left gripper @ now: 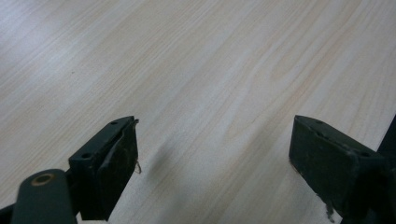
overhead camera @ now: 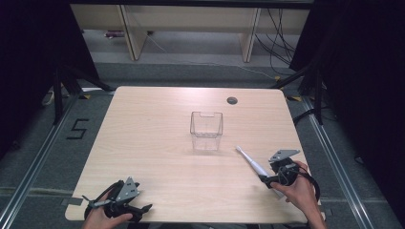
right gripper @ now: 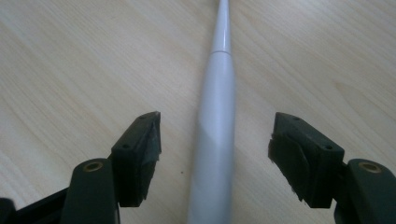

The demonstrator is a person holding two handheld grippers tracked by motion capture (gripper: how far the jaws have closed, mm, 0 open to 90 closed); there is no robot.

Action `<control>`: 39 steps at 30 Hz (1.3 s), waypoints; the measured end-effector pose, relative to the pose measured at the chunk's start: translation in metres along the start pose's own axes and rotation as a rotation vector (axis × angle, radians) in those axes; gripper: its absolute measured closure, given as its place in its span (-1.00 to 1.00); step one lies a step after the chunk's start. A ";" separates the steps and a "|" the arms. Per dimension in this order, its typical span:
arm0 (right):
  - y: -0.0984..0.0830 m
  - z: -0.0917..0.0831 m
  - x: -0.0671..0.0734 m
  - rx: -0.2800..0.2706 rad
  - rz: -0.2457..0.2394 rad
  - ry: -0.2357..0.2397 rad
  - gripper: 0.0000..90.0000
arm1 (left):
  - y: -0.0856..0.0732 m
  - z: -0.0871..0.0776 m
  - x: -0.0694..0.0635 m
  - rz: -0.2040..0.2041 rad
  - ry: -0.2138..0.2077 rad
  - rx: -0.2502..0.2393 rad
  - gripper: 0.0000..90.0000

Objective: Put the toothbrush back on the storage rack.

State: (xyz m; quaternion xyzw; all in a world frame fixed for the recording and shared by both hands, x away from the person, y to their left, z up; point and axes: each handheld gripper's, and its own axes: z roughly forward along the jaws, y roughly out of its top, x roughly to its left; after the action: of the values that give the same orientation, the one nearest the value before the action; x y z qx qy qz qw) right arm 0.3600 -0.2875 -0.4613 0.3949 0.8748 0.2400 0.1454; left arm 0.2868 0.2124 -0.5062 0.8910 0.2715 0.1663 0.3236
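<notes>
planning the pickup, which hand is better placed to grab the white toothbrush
Right. The right gripper already straddles the toothbrush, jaws open either side of its handle without touching. The left gripper sits at the table's near left corner, open over bare wood.

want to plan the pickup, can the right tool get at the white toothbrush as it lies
Probably yes. The right tool already straddles the toothbrush handle on the bare table, jaws open on either side with gaps showing; nothing lies between them and the handle.

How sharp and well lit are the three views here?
High view: even light on the table, dark surroundings, clear box faint. Right gripper view: toothbrush soft and washed out. Left gripper view: wood grain blurred, faint shadow by the left jaw.
</notes>
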 end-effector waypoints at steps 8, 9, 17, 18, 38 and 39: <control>0.013 0.009 0.000 0.075 0.013 0.037 -0.10 | 0.000 0.000 0.000 0.001 -0.001 0.001 -0.66; 0.013 0.009 0.000 0.075 0.013 0.037 -0.10 | 0.000 0.000 0.000 0.001 -0.001 0.001 -0.66; 0.027 0.016 -0.005 0.175 0.030 0.052 0.00 | 0.001 0.002 0.000 0.007 -0.001 0.007 -0.66; 0.030 0.019 -0.006 0.198 0.026 0.066 0.04 | 0.001 0.002 0.000 0.007 -0.002 0.007 -0.66; 0.044 0.038 -0.013 0.320 -0.032 0.075 0.23 | 0.001 0.001 0.000 -0.001 -0.002 -0.005 -0.66; 0.044 0.038 -0.013 0.331 -0.024 0.078 0.24 | 0.001 0.001 0.000 -0.001 0.000 -0.006 -0.66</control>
State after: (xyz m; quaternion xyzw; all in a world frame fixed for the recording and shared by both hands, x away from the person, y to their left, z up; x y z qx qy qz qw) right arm 0.4126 -0.2609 -0.4694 0.3935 0.9119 0.1062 0.0474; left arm 0.2882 0.2111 -0.5063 0.8899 0.2714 0.1669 0.3264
